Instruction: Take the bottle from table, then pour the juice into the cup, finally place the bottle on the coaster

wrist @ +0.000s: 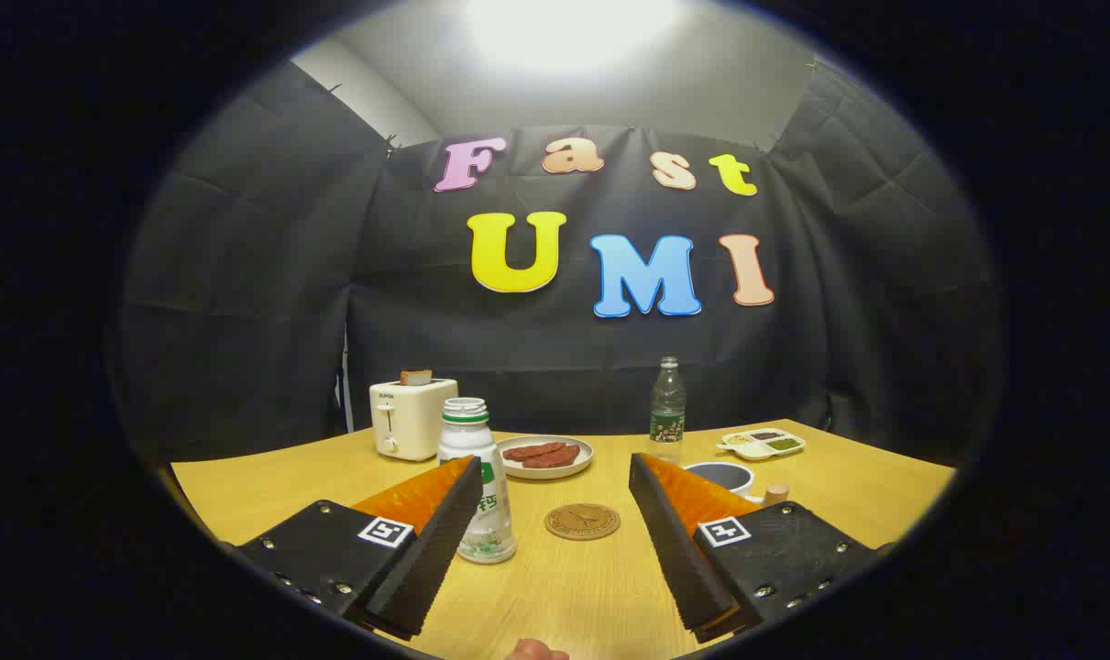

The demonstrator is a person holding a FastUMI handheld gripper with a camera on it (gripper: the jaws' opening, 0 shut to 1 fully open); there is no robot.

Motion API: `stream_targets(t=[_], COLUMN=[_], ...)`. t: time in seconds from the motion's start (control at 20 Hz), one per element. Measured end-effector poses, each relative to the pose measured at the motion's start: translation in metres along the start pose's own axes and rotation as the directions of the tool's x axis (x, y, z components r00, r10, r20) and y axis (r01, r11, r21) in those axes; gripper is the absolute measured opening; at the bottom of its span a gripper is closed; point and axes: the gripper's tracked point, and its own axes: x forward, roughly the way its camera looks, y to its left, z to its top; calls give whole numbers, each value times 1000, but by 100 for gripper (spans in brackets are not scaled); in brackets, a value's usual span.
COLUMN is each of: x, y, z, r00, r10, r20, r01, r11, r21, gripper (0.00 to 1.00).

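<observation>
Booth: black cloth walls, a bright lamp overhead, a wooden table [243,500] below.
Far left: a cream toaster [412,417] with a slice poking out, near the back.
Bottle: the small white bottle [477,481] has no cap and stands just inside the left finger, partly hidden by it.
Middle: a plate of red slices [547,456]; nearer, the round coaster [582,521] lies flat, bare.
Gripper: the gripper [555,527] is spread wide, gripping nothing.
Right: a clear bottle [667,408] at the back, the cup [719,477] behind the right finger, a snack tray [761,444] beyond.
Advice: shift left to centre the bottle, close low on its body — keep it upright, since it's open.
</observation>
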Motion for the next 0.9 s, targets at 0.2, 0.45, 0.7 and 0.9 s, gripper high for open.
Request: stream_targets(t=[0.2, 0.45, 0.7, 0.9], x=[17, 39, 63, 79], y=[19, 32, 46, 57], z=[-10, -13, -28, -43], r00=[1000, 1000, 999, 996], r10=[12, 21, 14, 15], r20=[-29, -21, -53, -89], r01=[-13, -22, -17, -23], r11=[999, 1000, 998, 996], r21=[-29, -20, -53, -84], gripper=[98, 97, 98, 96])
